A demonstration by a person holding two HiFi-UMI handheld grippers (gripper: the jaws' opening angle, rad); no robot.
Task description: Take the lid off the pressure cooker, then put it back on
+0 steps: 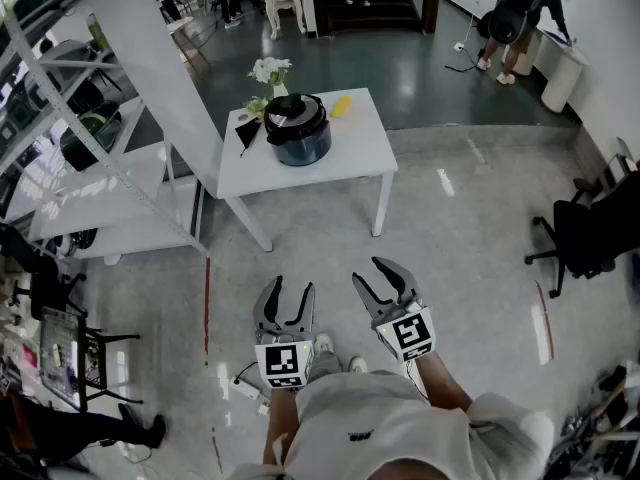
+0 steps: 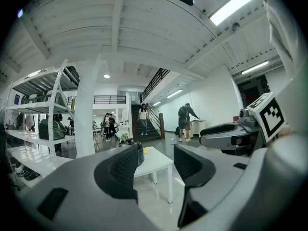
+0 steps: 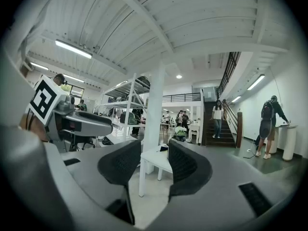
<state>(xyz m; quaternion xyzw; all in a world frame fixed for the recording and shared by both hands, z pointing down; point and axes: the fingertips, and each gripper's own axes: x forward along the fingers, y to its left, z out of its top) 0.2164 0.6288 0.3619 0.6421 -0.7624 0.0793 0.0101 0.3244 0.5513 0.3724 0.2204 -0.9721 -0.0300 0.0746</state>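
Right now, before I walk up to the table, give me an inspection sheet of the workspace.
Surface: white table, well ahead of the grippers.
Job's things: pressure cooker on the table, lid on.
Clutter: white flowers, yellow object, black object beside the cooker.
Grippers: left gripper and right gripper open, empty.
Cables: white cord on the floor by the feet.
Surroundings: shelving left, office chair right, people beyond.
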